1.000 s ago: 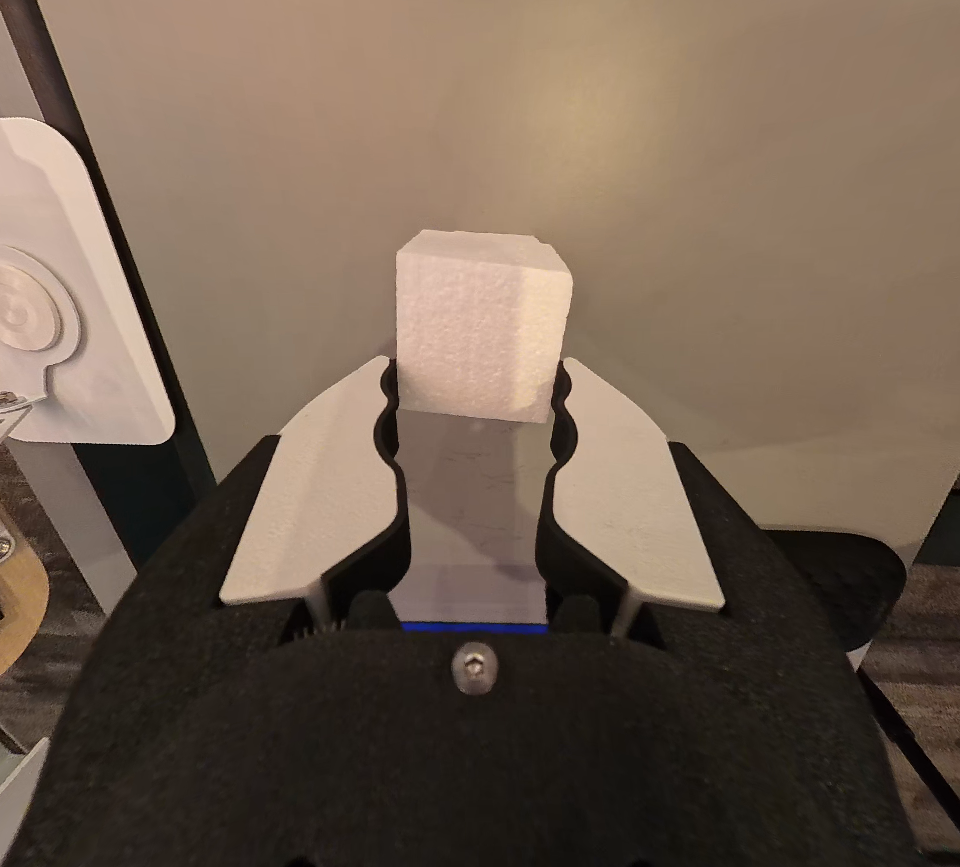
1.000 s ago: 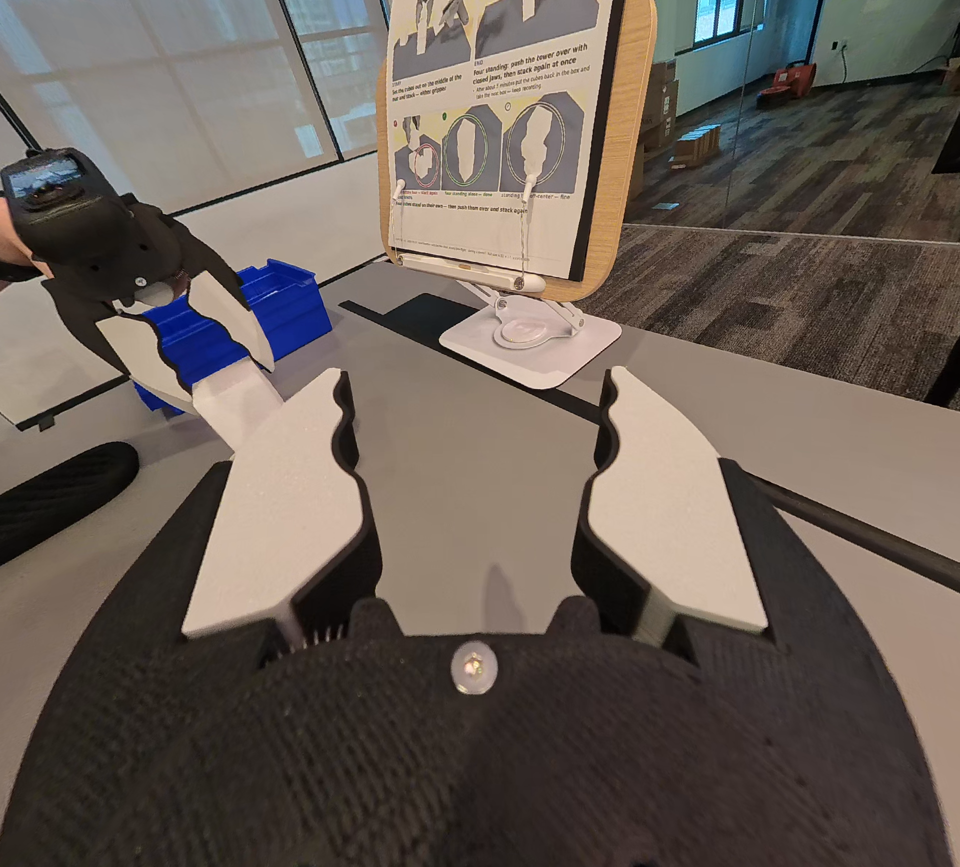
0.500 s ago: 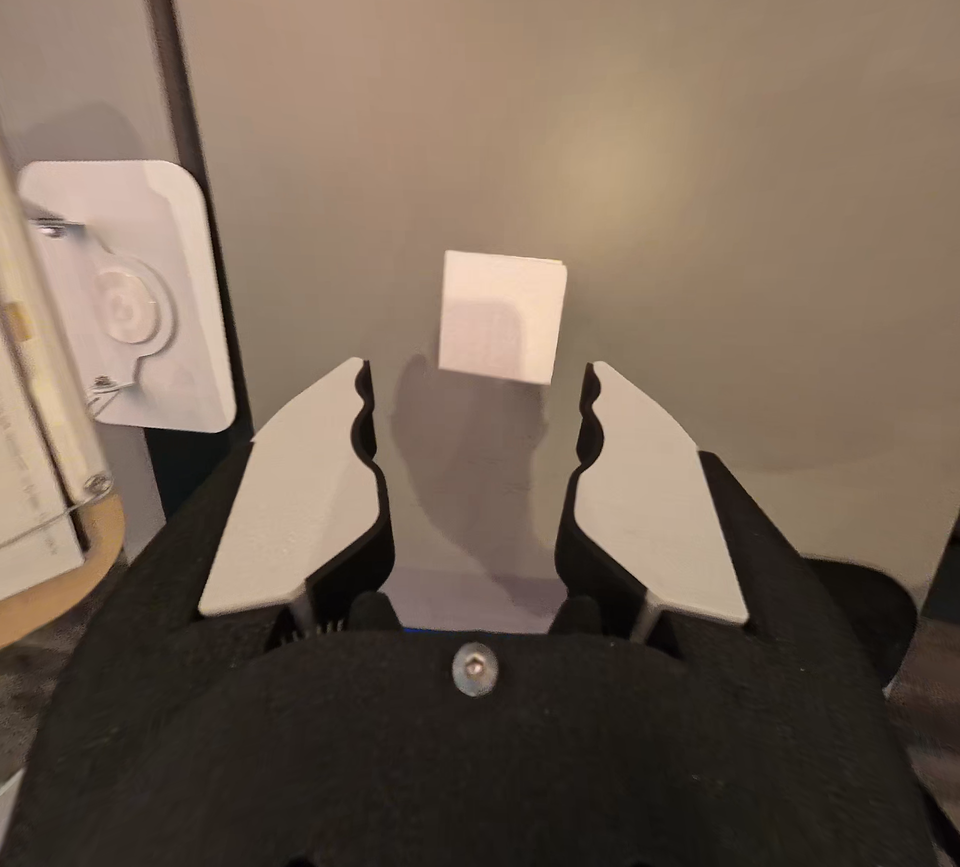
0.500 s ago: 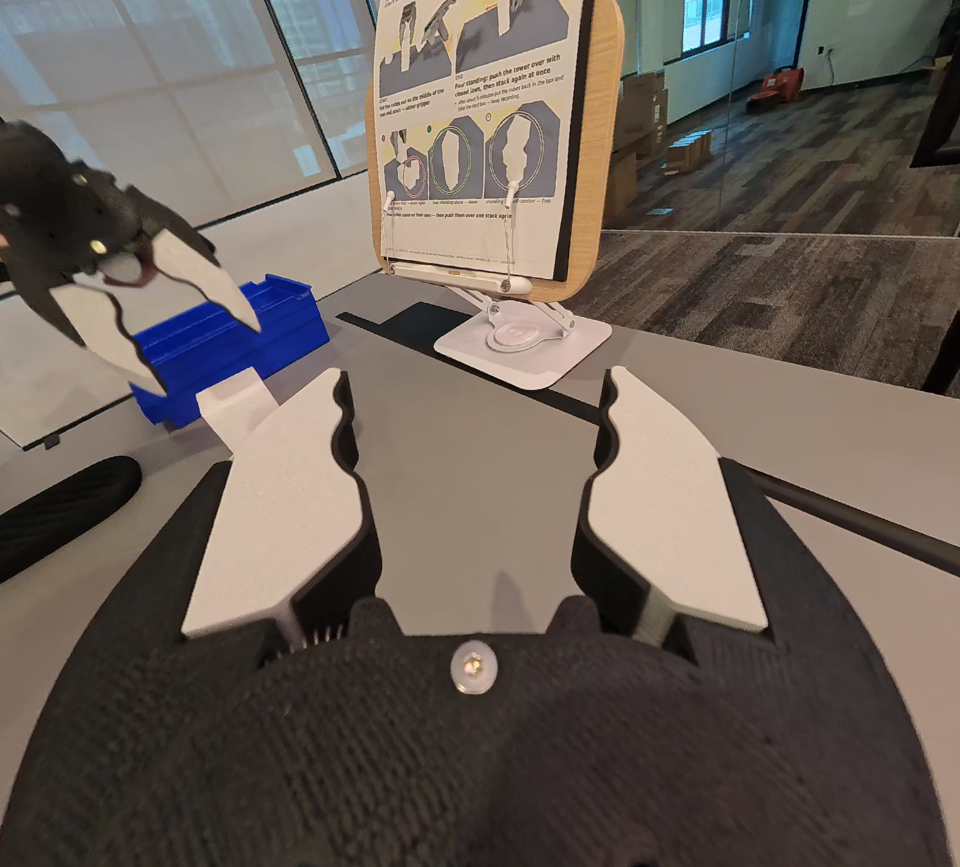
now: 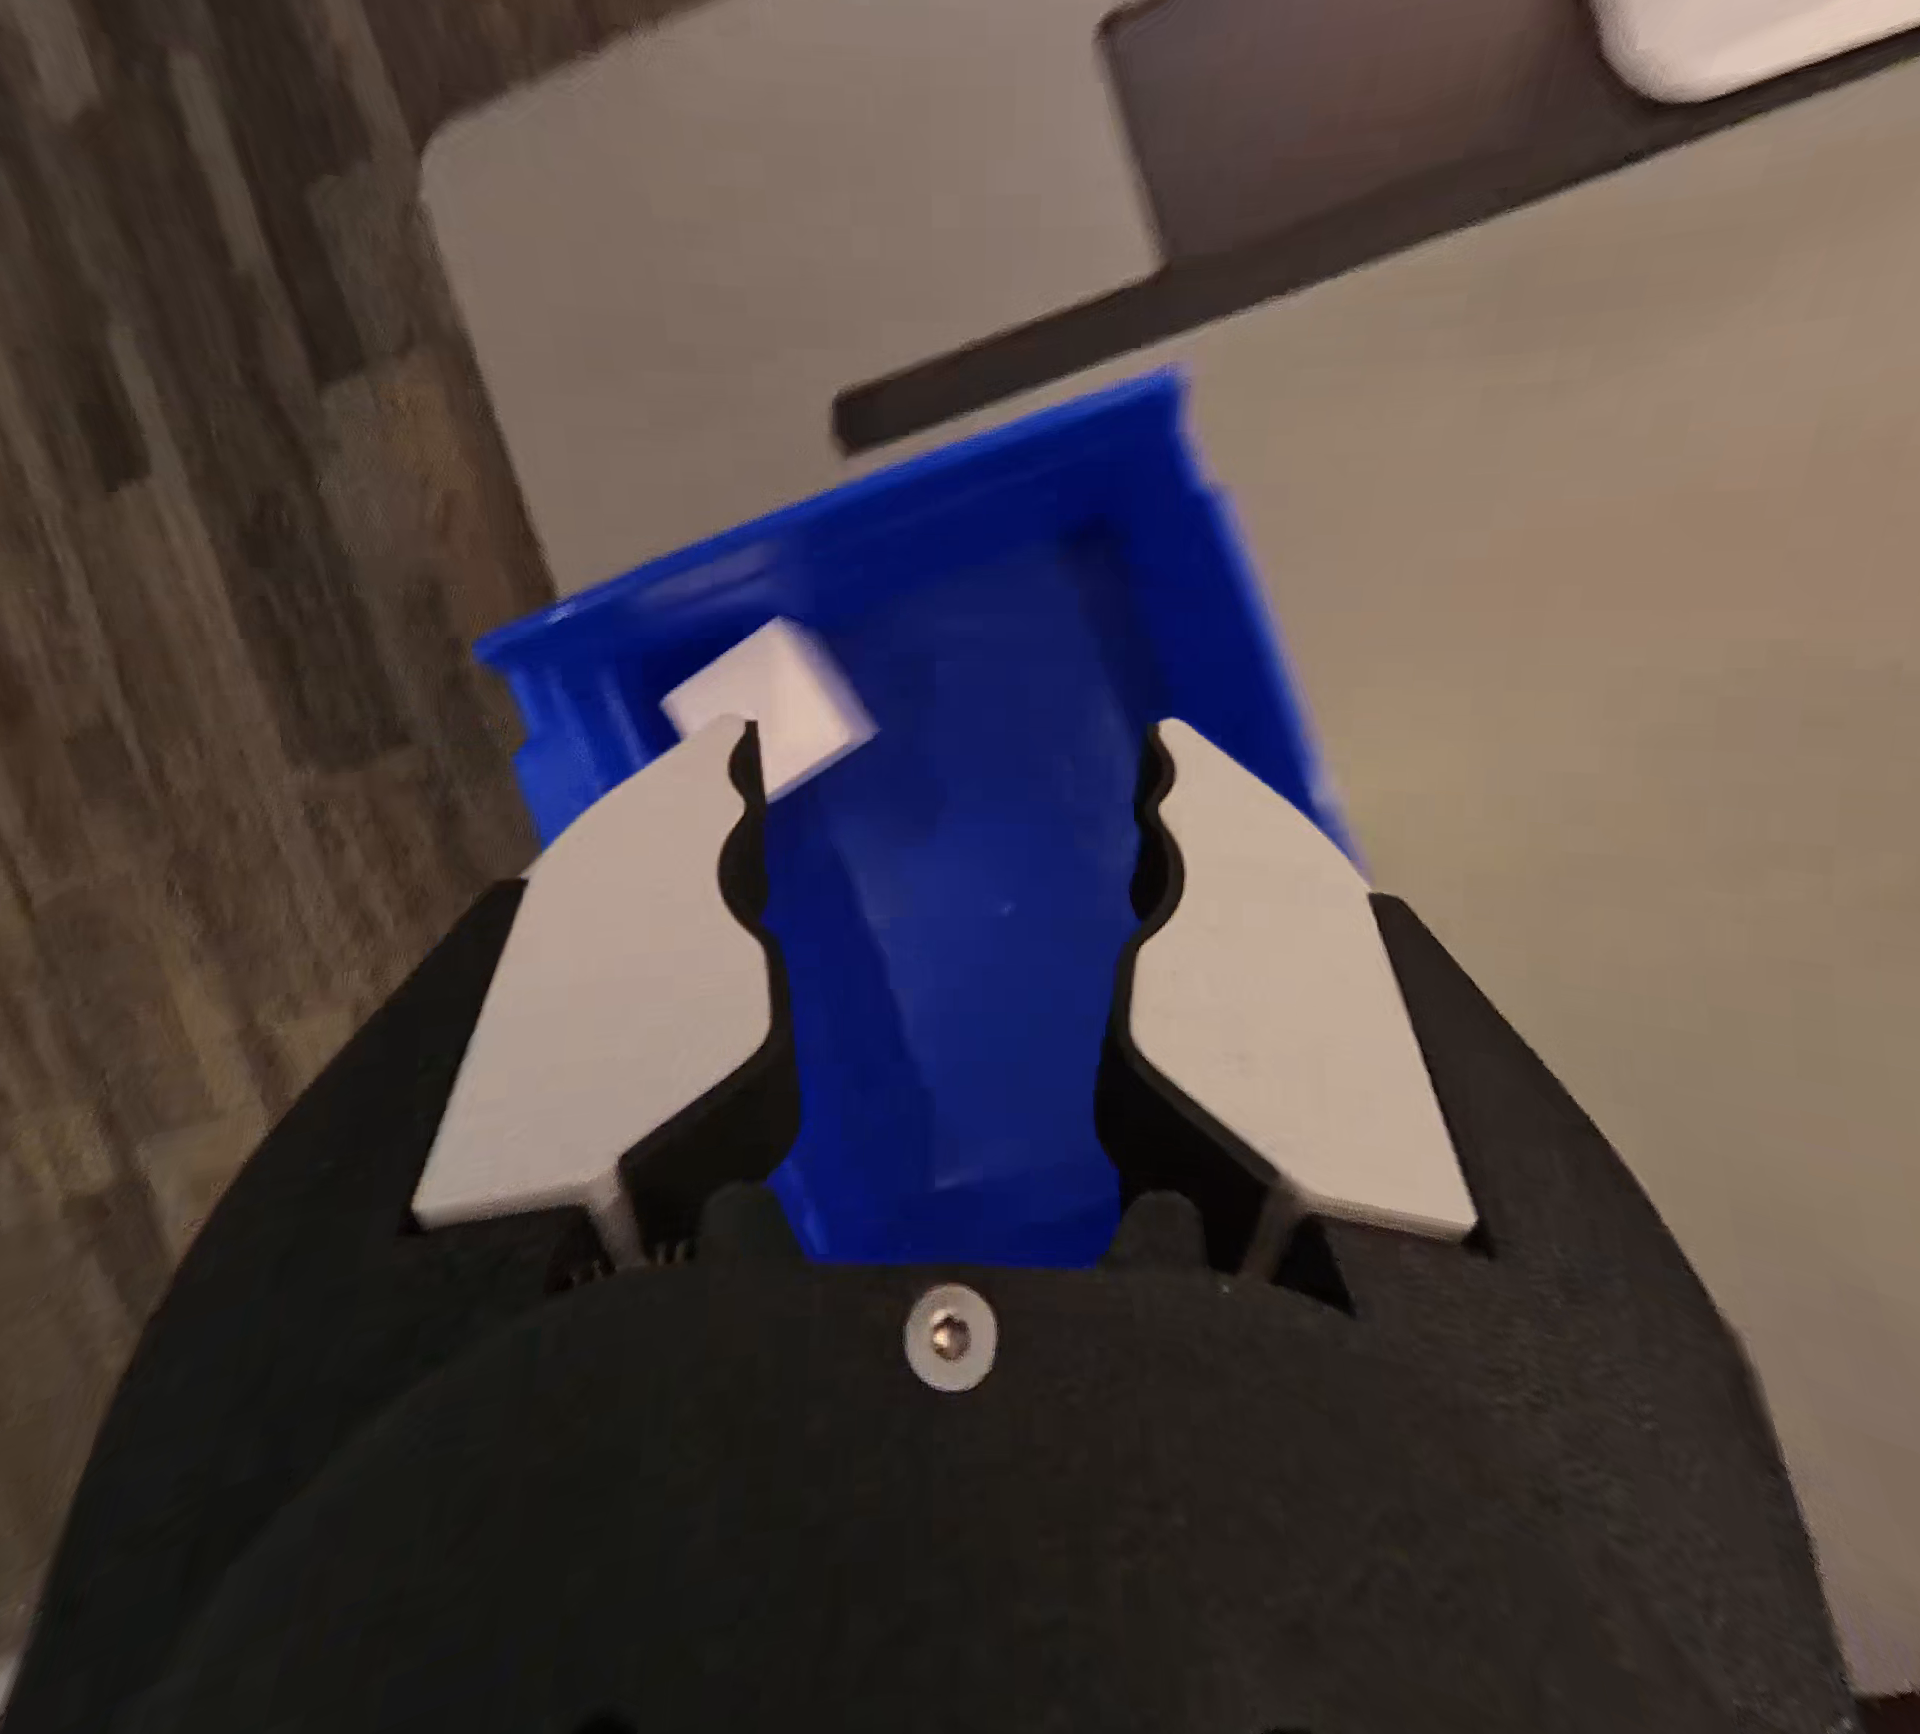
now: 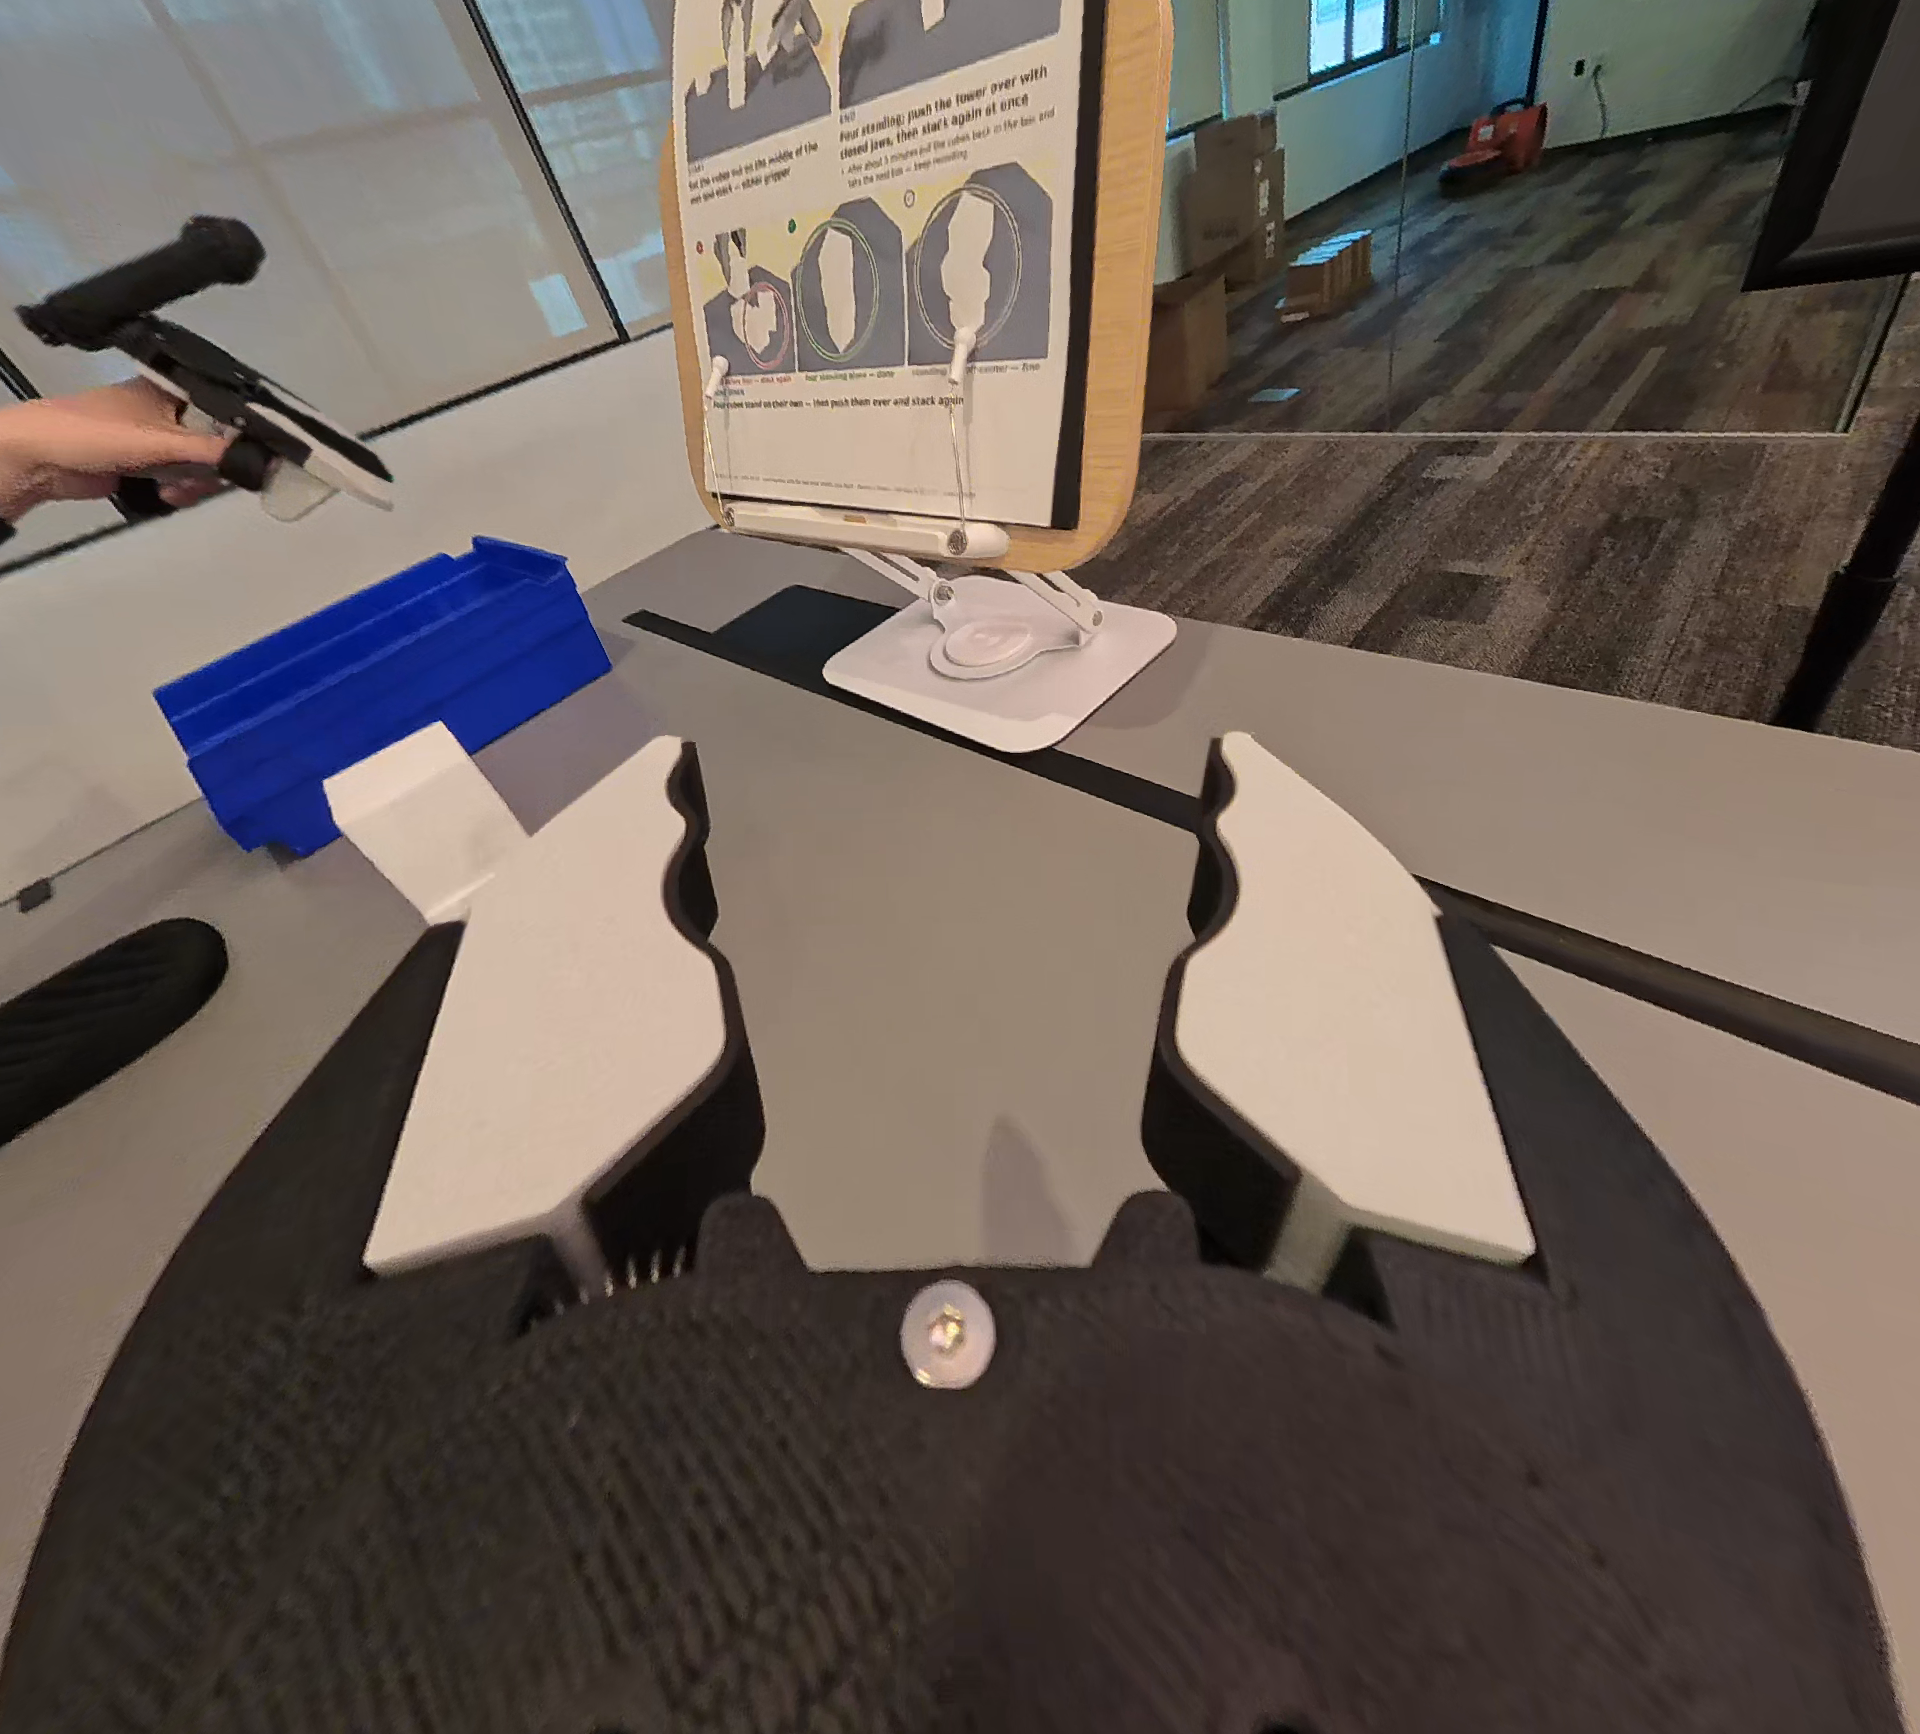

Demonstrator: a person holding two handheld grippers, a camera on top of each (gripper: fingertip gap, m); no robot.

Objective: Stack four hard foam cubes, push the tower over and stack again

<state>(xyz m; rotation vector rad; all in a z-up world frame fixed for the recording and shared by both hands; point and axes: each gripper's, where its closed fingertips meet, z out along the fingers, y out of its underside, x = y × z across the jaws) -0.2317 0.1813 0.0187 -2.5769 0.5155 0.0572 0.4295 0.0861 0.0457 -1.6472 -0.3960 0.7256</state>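
My left gripper [image 5: 951,734] is open and empty, held above a blue bin [image 5: 1174,541]. One white foam cube [image 5: 774,708] lies in the bin's far left corner, partly behind my left fingertip. In the right wrist view, another white foam cube [image 6: 416,806] stands on the grey table [image 6: 935,905] in front of the blue bin [image 6: 384,676]. My right gripper [image 6: 951,765] is open and empty over the table, right of that cube. The left gripper [image 6: 312,463] shows there, held by a hand, high above the bin.
A sheet on a wooden stand [image 6: 904,167] with a white base [image 6: 997,666] stands at the table's back. A black strip [image 6: 1143,791] crosses the table. A black padded object [image 6: 94,998] lies at the left. The table edge drops to a carpeted floor [image 5: 187,437]. My right fingertips sit around 70 cm from my left ones. My left gripper's tips are some 15 cm from the white foam cube [image 5: 774,708].
My left gripper let go of the cube, left it on the table, rose and swung left over the blue bin. My right gripper stayed open and hardly moved.
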